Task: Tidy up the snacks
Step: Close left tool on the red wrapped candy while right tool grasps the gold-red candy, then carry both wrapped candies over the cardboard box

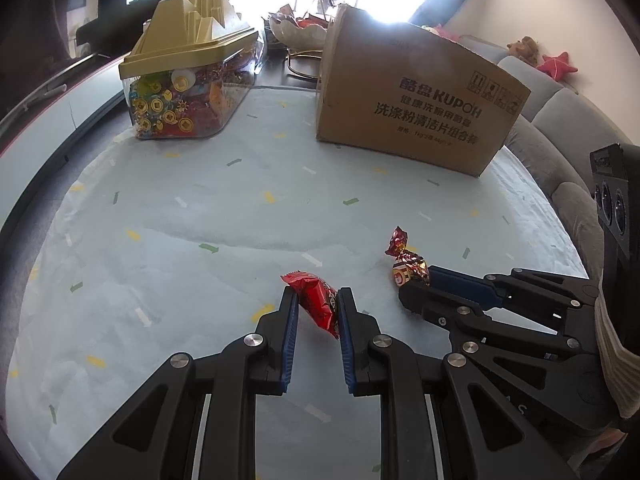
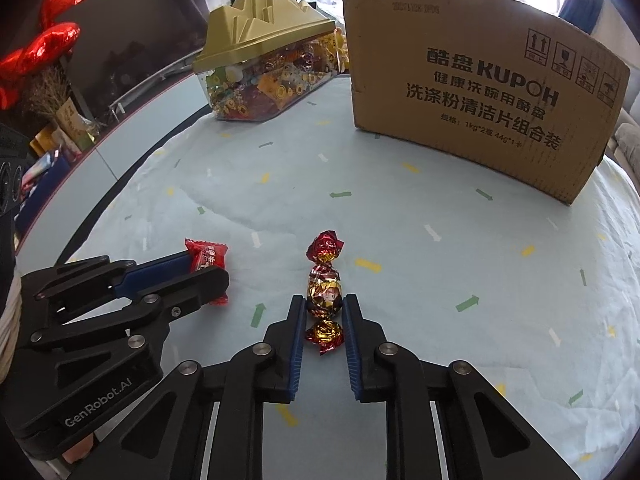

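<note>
At lower centre, the left gripper (image 1: pixel 318 302) clamps a red snack packet (image 1: pixel 316 300) and the right gripper (image 2: pixel 324 306) pinches a foil-wrapped candy (image 2: pixel 324 294), side by side. Open tablecloth (image 2: pixel 440 208) stretches to the cardboard box (image 2: pixel 480 92) and gold-lidded candy container (image 2: pixel 264 76) along the upper edge.

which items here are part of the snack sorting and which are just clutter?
In the job:
- red snack packet, clamped in left gripper
- foil-wrapped candy, clamped in right gripper
- clear candy box with gold lid, already full of sweets

Just lying about:
- KUPOH cardboard box, role unclear
- red star plush on the sofa
- red foil bow
</note>
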A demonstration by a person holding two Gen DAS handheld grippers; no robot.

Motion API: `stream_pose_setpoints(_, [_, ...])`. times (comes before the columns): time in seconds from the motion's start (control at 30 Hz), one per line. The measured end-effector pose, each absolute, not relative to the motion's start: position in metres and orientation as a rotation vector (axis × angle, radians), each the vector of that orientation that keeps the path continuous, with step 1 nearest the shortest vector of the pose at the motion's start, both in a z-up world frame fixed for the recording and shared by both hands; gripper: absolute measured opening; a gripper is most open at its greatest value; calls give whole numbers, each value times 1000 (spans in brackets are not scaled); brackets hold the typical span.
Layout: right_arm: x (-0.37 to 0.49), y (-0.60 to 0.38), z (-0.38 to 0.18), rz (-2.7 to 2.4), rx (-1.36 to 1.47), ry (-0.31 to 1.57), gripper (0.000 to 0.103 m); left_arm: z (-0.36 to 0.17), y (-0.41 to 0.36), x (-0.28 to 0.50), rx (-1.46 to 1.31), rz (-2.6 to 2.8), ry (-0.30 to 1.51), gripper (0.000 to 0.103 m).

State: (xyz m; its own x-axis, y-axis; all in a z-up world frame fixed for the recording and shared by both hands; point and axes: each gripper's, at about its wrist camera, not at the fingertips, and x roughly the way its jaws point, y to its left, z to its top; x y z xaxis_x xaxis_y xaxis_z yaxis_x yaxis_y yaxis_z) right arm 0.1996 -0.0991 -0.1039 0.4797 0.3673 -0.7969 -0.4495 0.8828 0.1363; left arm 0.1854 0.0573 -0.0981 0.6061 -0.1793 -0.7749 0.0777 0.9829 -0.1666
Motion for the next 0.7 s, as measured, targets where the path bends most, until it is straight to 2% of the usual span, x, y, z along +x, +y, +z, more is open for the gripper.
stream_pose_setpoints(0.7, [194, -146, -23, 396, -48, 712, 20, -21, 24, 207, -38, -209, 708, 20])
